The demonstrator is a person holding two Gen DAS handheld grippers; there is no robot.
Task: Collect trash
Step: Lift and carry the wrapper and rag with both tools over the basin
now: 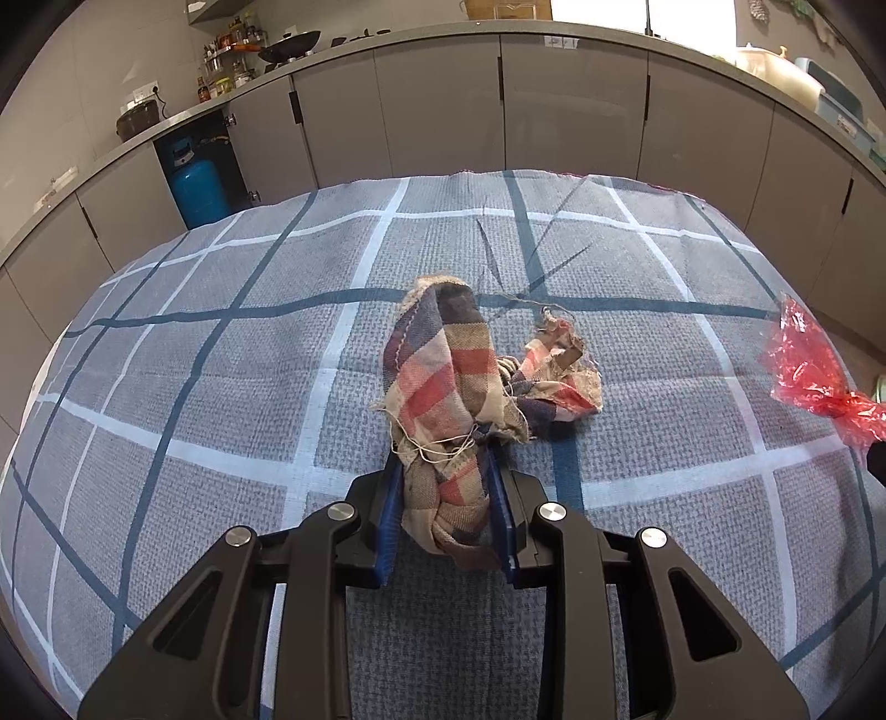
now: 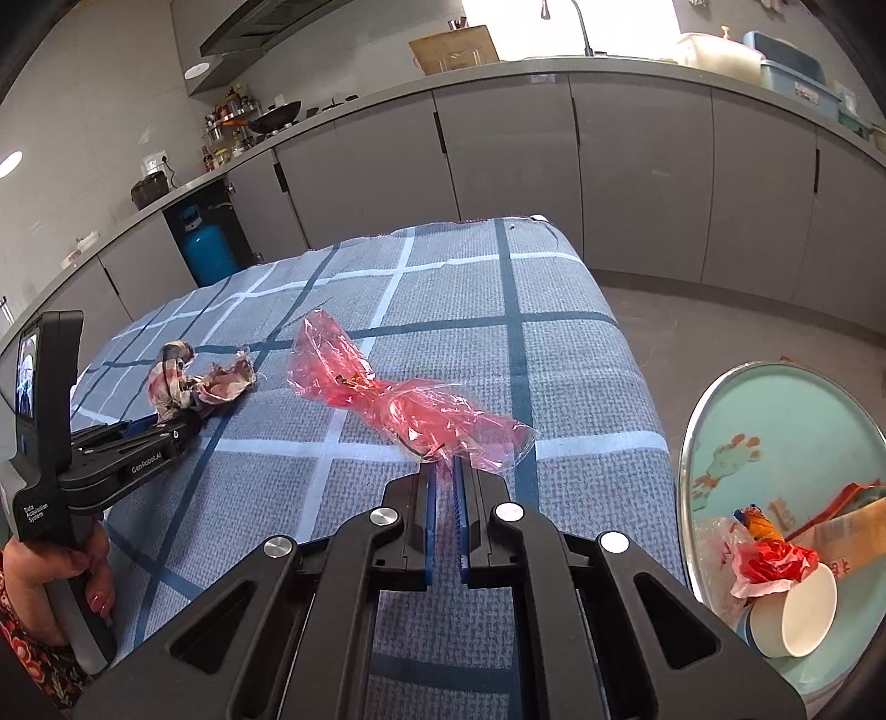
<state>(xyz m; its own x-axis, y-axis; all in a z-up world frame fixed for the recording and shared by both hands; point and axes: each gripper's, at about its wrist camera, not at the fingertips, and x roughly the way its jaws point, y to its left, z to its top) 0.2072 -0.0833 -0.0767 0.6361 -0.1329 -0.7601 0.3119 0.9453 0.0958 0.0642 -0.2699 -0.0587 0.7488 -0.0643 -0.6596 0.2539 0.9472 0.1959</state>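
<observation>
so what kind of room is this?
Most likely a home kitchen: grey cabinets under a long counter, a wok beside spice jars, a sink tap, and a blue gas cylinder.

bare tablecloth [image 2: 581, 387] lies open between red plastic wrap [image 2: 410, 404] and the tray [image 2: 692, 437].

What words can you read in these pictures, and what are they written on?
"GenRobot.AI": on the side of the left gripper.
"Data Acquisition System": on the left gripper's handle.
Red characters on the wrappers in the basin: too blurred to read.
Cabinet labels: too small.
</observation>
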